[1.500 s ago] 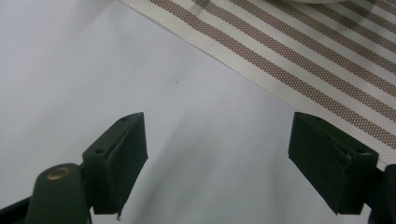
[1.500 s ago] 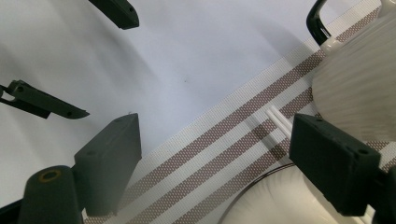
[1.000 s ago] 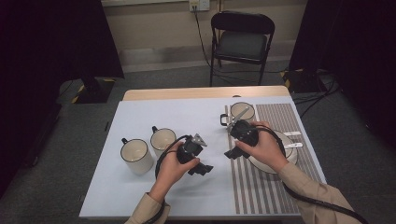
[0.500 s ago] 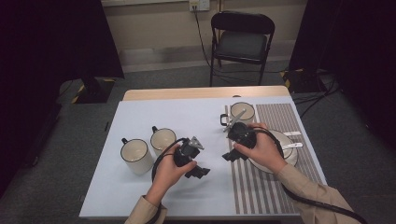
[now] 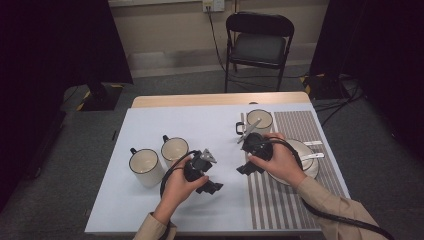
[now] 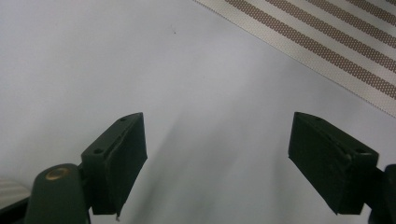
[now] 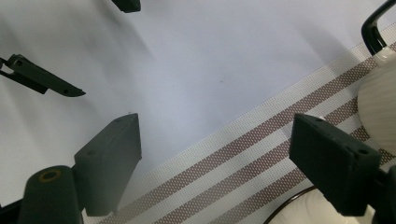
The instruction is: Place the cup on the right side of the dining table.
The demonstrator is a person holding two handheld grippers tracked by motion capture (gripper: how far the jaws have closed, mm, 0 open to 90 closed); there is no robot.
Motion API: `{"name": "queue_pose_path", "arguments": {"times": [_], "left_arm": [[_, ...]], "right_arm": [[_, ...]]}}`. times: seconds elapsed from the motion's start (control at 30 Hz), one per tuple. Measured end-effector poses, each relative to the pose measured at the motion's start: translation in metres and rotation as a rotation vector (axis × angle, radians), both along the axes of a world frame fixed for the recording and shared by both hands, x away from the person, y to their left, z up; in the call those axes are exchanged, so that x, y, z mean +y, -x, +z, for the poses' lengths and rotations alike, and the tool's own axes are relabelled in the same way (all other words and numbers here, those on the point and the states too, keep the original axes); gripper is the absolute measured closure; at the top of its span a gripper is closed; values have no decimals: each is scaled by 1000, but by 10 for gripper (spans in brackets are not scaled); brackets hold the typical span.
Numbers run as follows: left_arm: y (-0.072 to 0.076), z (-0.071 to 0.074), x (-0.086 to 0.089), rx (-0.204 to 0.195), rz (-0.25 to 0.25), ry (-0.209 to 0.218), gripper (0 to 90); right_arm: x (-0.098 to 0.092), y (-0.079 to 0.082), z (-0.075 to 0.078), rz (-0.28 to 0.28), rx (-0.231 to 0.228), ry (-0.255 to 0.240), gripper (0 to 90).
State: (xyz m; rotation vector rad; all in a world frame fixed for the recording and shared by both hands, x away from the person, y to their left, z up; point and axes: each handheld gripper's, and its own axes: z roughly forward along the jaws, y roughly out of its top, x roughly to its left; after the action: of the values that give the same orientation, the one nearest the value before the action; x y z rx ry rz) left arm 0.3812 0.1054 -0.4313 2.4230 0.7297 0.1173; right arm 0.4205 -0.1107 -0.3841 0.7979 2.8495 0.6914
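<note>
Left gripper [image 5: 209,186] is held low over the bare white table [image 5: 150,125], at about 6 o'clock from the middle mug [image 5: 174,149]. In the left gripper view its jaws stand wide apart with nothing between them; bare table lies below, and the striped mat [image 6: 336,46] crosses at 1 o'clock.

Right gripper [image 5: 246,169] hovers at the mat's [image 5: 300,200] left edge, at 3 o'clock from the left gripper and near it but apart. Its jaws are also wide, holding nothing. In the right gripper view they straddle the border between table and mat [image 7: 224,158]. A mug [image 7: 380,98] with a black handle sits at 3 o'clock, and a white rim shows at 5 o'clock, too cut off to identify.

Mugs: cream with dark rims. One [image 5: 146,167] at 9 o'clock of the left gripper, the middle one just beside it, a third [image 5: 259,120] on the mat at 12 o'clock of the right gripper. All upright.

Plate [image 5: 311,170] lies on the mat under the right hand [image 5: 280,162], with cutlery [image 5: 312,155] across its right rim.

No brand, label or writing is legible anywhere.
</note>
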Motion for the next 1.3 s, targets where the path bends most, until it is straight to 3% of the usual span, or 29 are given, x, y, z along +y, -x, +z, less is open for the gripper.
{"name": "queue_pose_path", "arguments": {"times": [1.3], "left_arm": [[13, 0, 18, -11, 7, -9, 190]], "right_arm": [[5, 11, -8, 54, 20, 2, 161]]}}
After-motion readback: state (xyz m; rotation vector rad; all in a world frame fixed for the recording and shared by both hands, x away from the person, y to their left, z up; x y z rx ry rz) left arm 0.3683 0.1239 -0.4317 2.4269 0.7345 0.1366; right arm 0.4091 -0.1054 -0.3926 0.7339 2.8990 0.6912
